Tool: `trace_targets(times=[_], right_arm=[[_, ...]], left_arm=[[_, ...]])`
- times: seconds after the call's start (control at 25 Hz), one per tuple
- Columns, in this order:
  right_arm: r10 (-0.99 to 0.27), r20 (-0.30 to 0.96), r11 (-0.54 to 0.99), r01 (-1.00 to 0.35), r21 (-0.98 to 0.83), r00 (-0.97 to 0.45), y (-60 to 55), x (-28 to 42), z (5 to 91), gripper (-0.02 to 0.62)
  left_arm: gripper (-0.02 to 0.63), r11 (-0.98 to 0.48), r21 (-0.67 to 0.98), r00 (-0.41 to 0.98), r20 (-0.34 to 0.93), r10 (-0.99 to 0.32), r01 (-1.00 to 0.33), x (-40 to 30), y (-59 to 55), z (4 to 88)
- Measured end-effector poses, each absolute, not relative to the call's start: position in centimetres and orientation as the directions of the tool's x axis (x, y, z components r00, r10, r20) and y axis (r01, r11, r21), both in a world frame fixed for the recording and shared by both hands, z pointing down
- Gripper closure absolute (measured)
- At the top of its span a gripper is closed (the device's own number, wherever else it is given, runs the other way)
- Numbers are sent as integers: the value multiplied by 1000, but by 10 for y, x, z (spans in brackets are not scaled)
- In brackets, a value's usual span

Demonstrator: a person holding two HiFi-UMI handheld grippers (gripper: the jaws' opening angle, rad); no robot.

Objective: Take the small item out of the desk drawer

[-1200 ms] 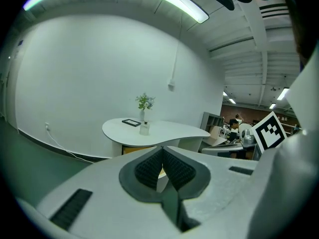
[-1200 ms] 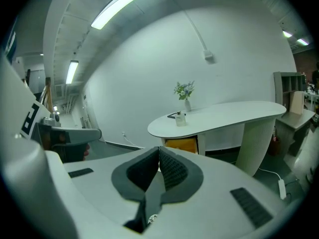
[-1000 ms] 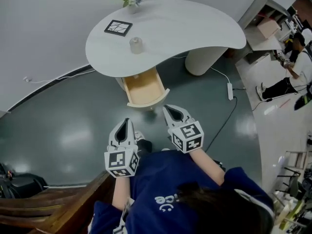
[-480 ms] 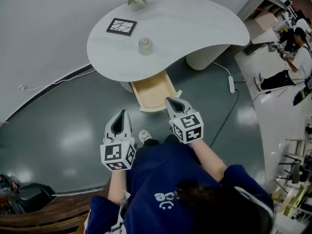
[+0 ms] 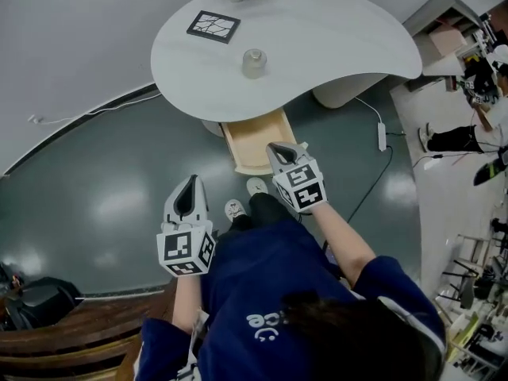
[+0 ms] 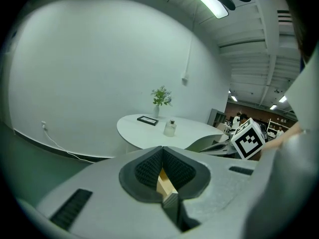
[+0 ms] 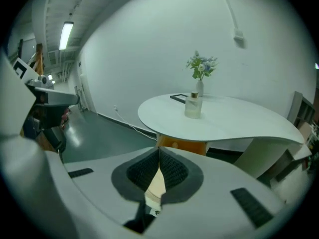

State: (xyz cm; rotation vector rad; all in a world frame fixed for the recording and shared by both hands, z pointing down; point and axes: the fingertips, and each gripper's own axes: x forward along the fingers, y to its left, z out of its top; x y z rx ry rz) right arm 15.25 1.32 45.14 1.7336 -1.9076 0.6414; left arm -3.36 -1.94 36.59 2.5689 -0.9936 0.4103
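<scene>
Small clear glass bottle (image 5: 253, 63) stands upright. Black square tile (image 5: 213, 26) w/ white crack pattern lies flat near it, further back and to the left. Slim vase of flowers (image 7: 199, 86) beyond both, close to the white wall (image 5: 63, 46). Glossy grey-green floor (image 5: 103, 189). White power strip (image 5: 382, 136) w/ cable on the right. Dark wooden bench (image 5: 71, 332) at lower left. Seated person (image 5: 452, 139) far right, in bg.
</scene>
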Motion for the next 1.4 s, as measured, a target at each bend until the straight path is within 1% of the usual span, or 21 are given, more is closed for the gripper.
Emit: trace_targets(times=[0.12,0.28,0.48,0.68,0.96,1.12,1.4], right_arm=[[-731,672,198,-979,43,-118,-2,151,466,586],[-651,745,362,-922,136,-146,-19,151,494,586],[-557,812,512,-841,173,-172,-38,149,535,586],[-466,868,658,-723,212,-169,-49,148,575,569],[-419,903,712,-652,260,-98,-72,151,618,504],[-414,906,722,-637,271,-84,-79,151,639,483],[-452,889,673,-683,283,-77,-91,156,662,445]], left_arm=[[601,-652,215,672,412,-615,-727,-42,-21,371],[601,-587,220,616,443,-651,-779,-52,-22,375],[601,-545,237,585,479,-655,-804,-54,-27,380],[601,-483,252,540,507,-672,-839,-54,-26,388],[601,-399,253,471,549,-691,-881,-75,-21,408],[601,-337,255,423,564,-709,-906,-92,-16,420],[601,-284,259,384,590,-710,-923,-110,-10,441]])
